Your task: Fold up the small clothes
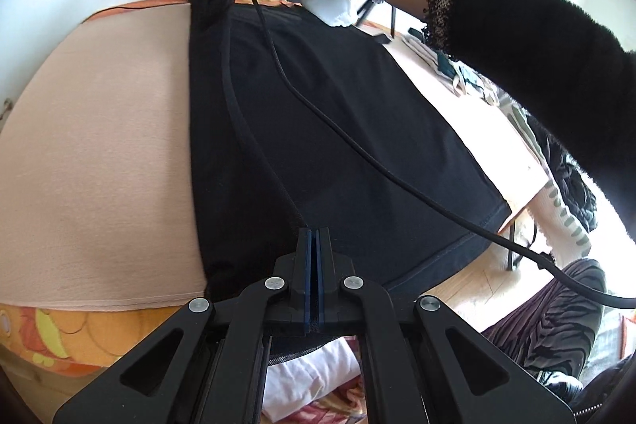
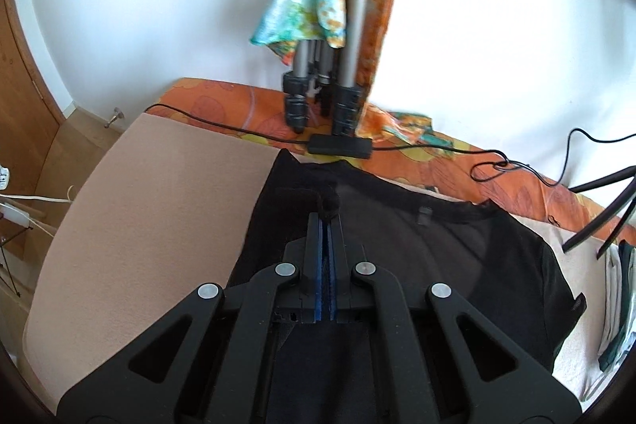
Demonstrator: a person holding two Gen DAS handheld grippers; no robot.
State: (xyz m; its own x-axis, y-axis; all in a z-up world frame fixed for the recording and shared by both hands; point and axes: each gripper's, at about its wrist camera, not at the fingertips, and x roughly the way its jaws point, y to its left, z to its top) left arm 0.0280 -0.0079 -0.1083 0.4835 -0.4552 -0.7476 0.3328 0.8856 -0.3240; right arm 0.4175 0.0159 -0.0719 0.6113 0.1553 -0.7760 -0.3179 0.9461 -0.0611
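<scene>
Grippers both clamped on black garment: left gripper seemingly at hem, right gripper at edge.

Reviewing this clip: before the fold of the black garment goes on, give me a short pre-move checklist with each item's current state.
1. Left claw shut on the black garment: ok, fingers together on a fold of fabric.
2. Right claw shut on the black garment: ok, dark fabric bunched at its tips.
3. Garment over the beige cloth: ok, though its hem hangs past the near edge.
4. Black cable clear of the garment: not ok, it trails across the fabric.
5. Folded clothes apart from the garment: ok.
6. Grip depth of either claw: cannot tell.
</scene>
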